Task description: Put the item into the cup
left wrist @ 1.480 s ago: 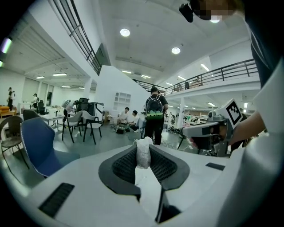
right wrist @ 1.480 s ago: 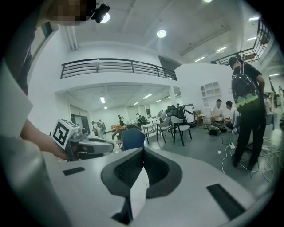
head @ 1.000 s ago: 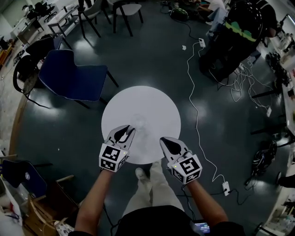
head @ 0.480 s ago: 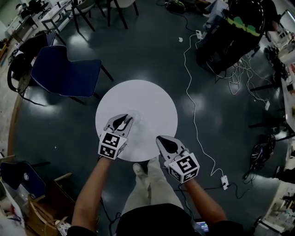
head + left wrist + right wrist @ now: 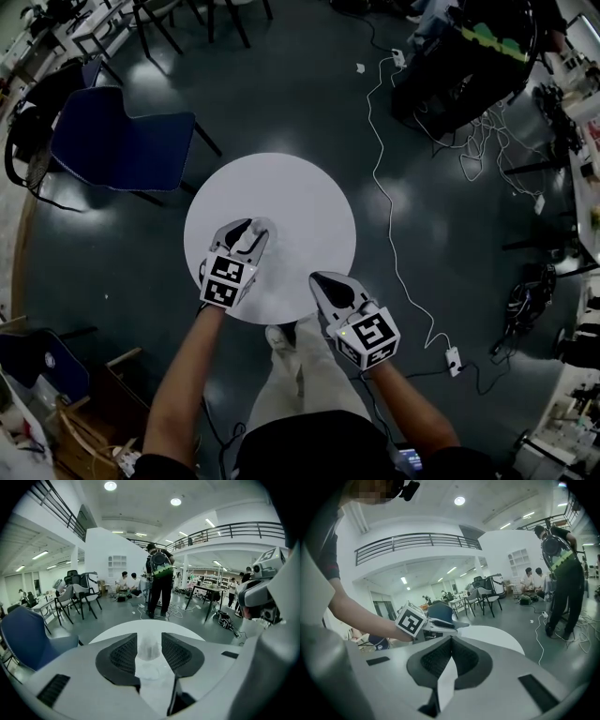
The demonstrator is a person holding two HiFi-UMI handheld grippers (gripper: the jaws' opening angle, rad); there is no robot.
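Observation:
A clear plastic cup (image 5: 150, 649) stands on the round white table (image 5: 300, 206), hard to make out against it. My left gripper (image 5: 251, 228) hovers low over the table's near left part, and its jaws have just been opening. In the left gripper view the cup sits between the open jaws of that gripper (image 5: 149, 635), and the pads do not press on it. I cannot tell whether an item lies in the cup. My right gripper (image 5: 314, 277) is at the table's front edge, shut with nothing in it, its tips (image 5: 451, 640) touching.
A blue chair (image 5: 122, 145) stands left of the table. White cables (image 5: 384, 187) and a power strip (image 5: 453, 357) lie on the floor to the right. A person with a backpack (image 5: 159, 583) stands beyond the table. My shoe (image 5: 278, 339) is under its front edge.
The left gripper has sunk toward the table and its jaws stand wider apart. The right gripper has dropped a little at the table's edge.

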